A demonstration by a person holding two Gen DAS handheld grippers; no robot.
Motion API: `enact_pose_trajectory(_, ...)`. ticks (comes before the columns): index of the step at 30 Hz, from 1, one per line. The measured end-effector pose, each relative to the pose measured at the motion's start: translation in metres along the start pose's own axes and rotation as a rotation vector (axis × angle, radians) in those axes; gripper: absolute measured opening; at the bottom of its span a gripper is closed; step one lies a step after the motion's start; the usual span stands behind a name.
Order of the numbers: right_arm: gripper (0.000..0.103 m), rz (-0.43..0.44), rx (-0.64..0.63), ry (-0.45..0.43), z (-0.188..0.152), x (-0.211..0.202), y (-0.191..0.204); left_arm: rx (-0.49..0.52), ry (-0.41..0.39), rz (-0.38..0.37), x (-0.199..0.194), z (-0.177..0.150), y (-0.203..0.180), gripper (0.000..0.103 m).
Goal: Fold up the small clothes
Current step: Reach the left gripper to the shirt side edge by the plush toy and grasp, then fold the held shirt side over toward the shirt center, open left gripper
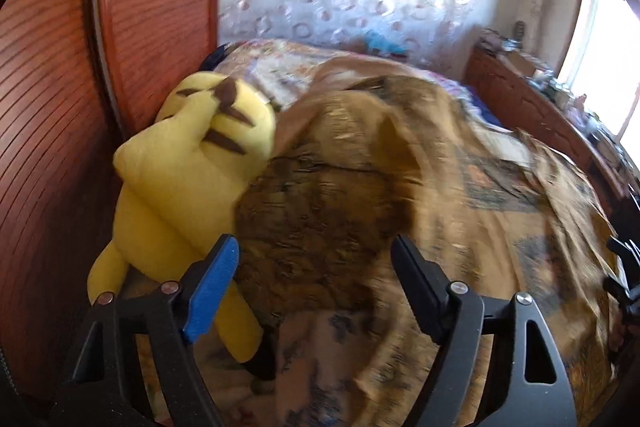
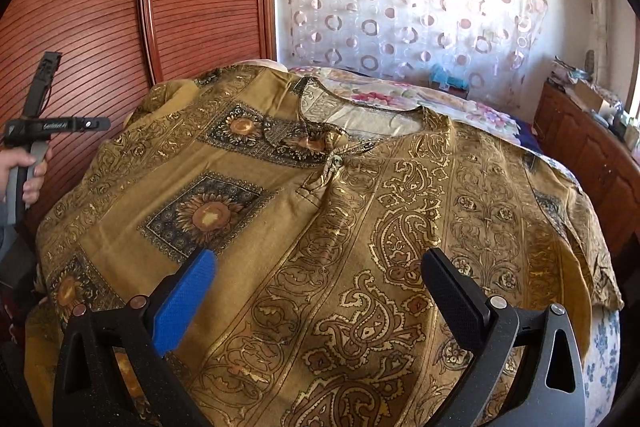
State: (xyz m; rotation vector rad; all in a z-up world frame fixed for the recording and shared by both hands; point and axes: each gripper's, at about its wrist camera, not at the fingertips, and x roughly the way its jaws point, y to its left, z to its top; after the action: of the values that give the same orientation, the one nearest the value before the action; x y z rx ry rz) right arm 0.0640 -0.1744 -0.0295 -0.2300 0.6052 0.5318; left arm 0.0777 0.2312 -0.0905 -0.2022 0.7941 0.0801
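A golden-brown shirt (image 2: 360,227) with paisley bands and sunflower squares lies spread front-up on the bed, its neckline and button (image 2: 338,159) toward the far side. My right gripper (image 2: 320,259) hovers open over its lower middle, nothing between the fingers. In the left wrist view the same shirt (image 1: 360,187) is blurred and looks rumpled near its far edge. My left gripper (image 1: 314,247) stands open above the shirt's left part, jaws empty, with its blue pad (image 1: 212,291) in front of a yellow plush toy (image 1: 192,163). A hand (image 2: 24,171) holds the left tool at the shirt's left side.
The plush toy leans against a slatted red-brown wardrobe door (image 2: 100,27) along the bed's left edge. A floral bedsheet (image 2: 400,99) shows beyond the shirt. A circle-patterned curtain (image 2: 400,7) hangs behind. A cluttered wooden cabinet (image 2: 592,147) lines the right side.
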Motion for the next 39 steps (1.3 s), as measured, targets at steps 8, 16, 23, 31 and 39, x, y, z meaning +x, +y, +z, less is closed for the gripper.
enact_pose_trajectory(8,0.102,-0.023,-0.024,-0.008,0.000,0.015,0.014,-0.059,0.155,-0.057,0.050,-0.003,0.006,0.080)
enact_pose_trajectory(16,0.102,-0.022,-0.021,-0.012,-0.002,0.017,0.014,-0.103,0.175,-0.163,0.051,-0.008,0.004,0.058)
enact_pose_trajectory(23,0.102,-0.038,-0.026,-0.010,-0.001,0.019,0.013,0.048,0.171,-0.111,0.039,-0.004,-0.016,0.021)
enact_pose_trajectory(31,0.102,-0.041,-0.023,-0.018,-0.002,0.016,0.012,0.100,0.049,-0.092,-0.003,0.014,-0.018,0.005)
enact_pose_trajectory(39,0.102,-0.040,-0.025,-0.017,-0.002,0.015,0.012,0.264,-0.056,-0.201,-0.044,0.039,-0.102,0.005)
